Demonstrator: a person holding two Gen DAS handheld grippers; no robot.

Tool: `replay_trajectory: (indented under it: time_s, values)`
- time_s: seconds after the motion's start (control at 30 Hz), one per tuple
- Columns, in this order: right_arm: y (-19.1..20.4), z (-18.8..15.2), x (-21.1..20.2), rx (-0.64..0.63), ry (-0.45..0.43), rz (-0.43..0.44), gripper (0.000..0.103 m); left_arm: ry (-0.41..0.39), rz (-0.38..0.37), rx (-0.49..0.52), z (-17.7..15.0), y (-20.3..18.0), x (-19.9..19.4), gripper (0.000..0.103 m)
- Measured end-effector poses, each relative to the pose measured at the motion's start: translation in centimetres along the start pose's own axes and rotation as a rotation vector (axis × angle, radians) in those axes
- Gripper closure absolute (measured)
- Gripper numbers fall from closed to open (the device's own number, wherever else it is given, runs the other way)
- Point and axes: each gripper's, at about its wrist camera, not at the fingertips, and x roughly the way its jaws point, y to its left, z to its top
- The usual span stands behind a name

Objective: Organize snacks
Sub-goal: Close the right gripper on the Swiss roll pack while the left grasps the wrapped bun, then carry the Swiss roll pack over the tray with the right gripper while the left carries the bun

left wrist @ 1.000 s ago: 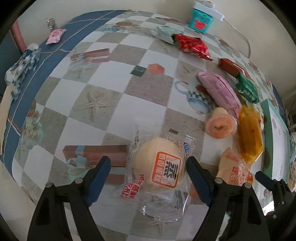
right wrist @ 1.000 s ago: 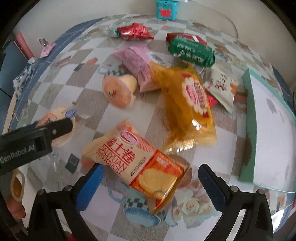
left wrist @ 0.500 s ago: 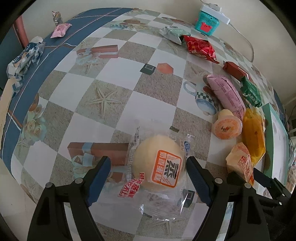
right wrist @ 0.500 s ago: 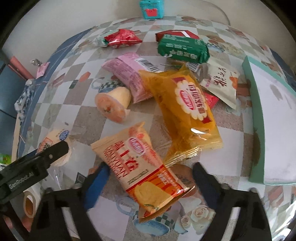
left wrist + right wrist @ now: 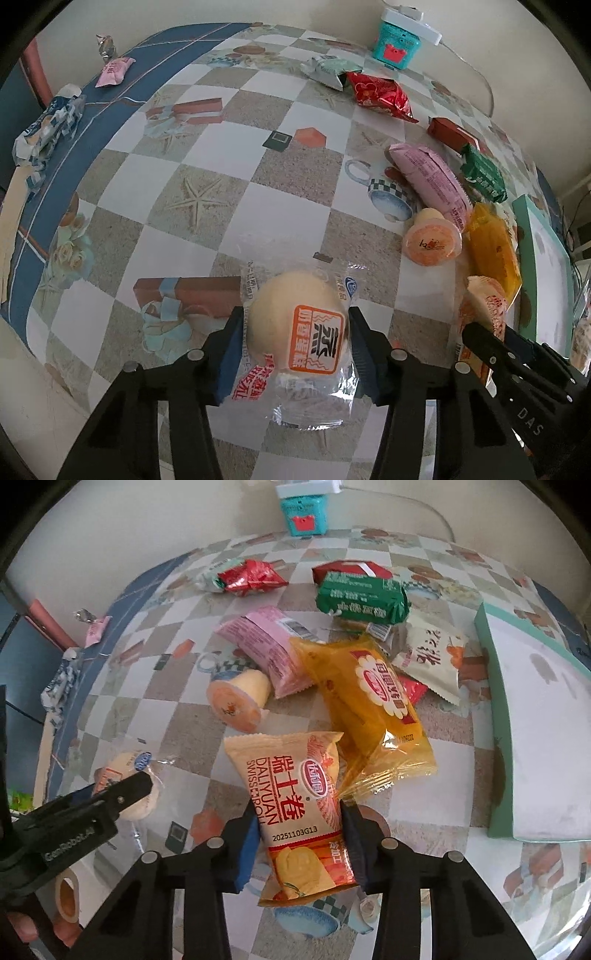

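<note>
- Your left gripper [image 5: 295, 341] is clamped on the round, pale steamed bun [image 5: 297, 325], sealed in crinkled clear film.
- Your right gripper [image 5: 301, 834] pinches the glossy Swiss roll packet [image 5: 295, 805] at mid-length; its lower end hangs between the fingers.
- Both snacks sit over the checkered tablecloth [image 5: 221, 166].

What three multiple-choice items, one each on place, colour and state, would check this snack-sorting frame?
1. Where does the jelly cup lie?
A. beside the pink pack
B. on the green tray
C. in the left gripper

2. What colour is the pack under the right gripper's Swiss roll?
A. blue
B. yellow
C. white

3. What is the left gripper doing?
A. hanging open over bare cloth
B. gripping the red pack
C. closed on the bun

Key: A, the cup touches the pink pack's end; B, the yellow pack sits beneath it; C, both pads press the bun's wrapper.
</note>
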Motion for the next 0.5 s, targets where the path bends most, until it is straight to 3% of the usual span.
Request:
replay_trajectory:
  time_s: [0.5]
  values:
    - [-2.3, -0.1, -4.9, 0.075, -0.126, 0.056, 0.069, -0.065, -0.013, 0.039, 2.3, -4.7, -4.8, 0.048]
